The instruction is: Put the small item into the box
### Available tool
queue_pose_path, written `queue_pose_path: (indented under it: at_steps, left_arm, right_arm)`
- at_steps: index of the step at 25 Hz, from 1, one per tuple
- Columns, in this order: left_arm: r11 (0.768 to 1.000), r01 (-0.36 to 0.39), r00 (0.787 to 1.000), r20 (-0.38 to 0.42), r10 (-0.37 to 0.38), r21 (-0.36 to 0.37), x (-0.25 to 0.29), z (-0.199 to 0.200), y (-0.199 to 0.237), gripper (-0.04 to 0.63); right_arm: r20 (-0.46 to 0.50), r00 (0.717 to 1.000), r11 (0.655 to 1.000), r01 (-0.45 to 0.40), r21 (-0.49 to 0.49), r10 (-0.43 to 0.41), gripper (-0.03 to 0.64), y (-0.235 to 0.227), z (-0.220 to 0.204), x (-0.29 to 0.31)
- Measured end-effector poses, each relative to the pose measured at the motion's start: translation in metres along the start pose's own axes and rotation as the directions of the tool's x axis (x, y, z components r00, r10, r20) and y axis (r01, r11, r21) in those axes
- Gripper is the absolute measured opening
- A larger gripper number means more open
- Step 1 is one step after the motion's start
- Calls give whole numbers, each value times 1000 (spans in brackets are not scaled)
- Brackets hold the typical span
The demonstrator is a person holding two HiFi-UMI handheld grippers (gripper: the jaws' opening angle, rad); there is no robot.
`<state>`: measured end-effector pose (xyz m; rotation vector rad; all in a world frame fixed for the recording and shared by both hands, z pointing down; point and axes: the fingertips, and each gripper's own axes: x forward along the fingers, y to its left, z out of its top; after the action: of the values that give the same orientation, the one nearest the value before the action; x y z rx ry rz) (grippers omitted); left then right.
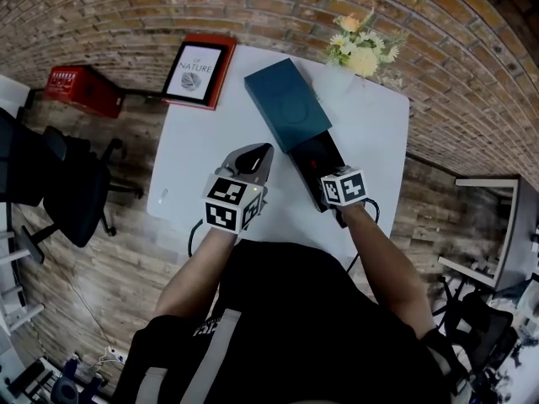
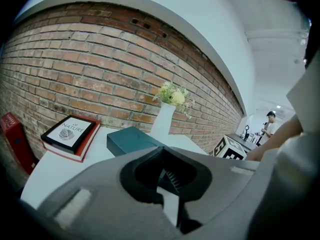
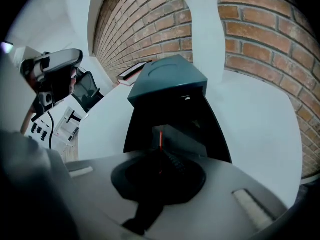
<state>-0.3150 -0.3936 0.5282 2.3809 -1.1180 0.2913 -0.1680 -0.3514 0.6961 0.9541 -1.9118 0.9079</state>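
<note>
Small item (image 3: 160,134), a thin red sliver, pinched edge-on between the right tongs (image 3: 160,151), pressed together on the sliver. Hangs over the near end of the box (image 3: 200,126), above the black tray left bare by the teal sleeve (image 1: 286,103) slid toward the far side of the counter (image 1: 198,171). Cannot tell from either view whether touching the tray floor or hovering just above.

By the look of things: box opened, item gripped and brought over the opening. Left to do: lowering in, letting go, and perhaps sliding the sleeve back.

Left tongs (image 2: 167,186) narrowly apart with nothing between, held over bare counter just left of the box and touching nothing.

Tray walls close on both sides of the right tongs, so little sideways room there; straight down and straight back up looks the safest path. Plenty of bare counter left and right of the box. White vase of flowers (image 1: 358,53) beyond the sleeve, framed print (image 1: 195,71) at the far left corner, both well apart from the tray. Near counter edge close behind both tongs.
</note>
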Motion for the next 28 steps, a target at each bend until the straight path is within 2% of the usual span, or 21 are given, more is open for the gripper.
queue_pose_path:
  at_steps: [11,17,23,28]
  left_arm:
    - [999,49,999,-19,-49,16,2,-2,0,8]
    - [997,58,998,-17,-57,51,11,5,-13,8]
    - [997,16,1000,10,-17,71,10,21,-37,8]
    - [994,-10,1000,-4,11,105,16,27,-68,8]
  right_arm:
    - [25,998,998,56,13,-56,34,-8,1,-15]
    - [166,984,998,52,40,-58,26,-20,15,-47]
    - [295,955,998,-28,57,10,17,-35,17,-87]
    - [383,924,999,-13,43,-4,2,-66,12,-123]
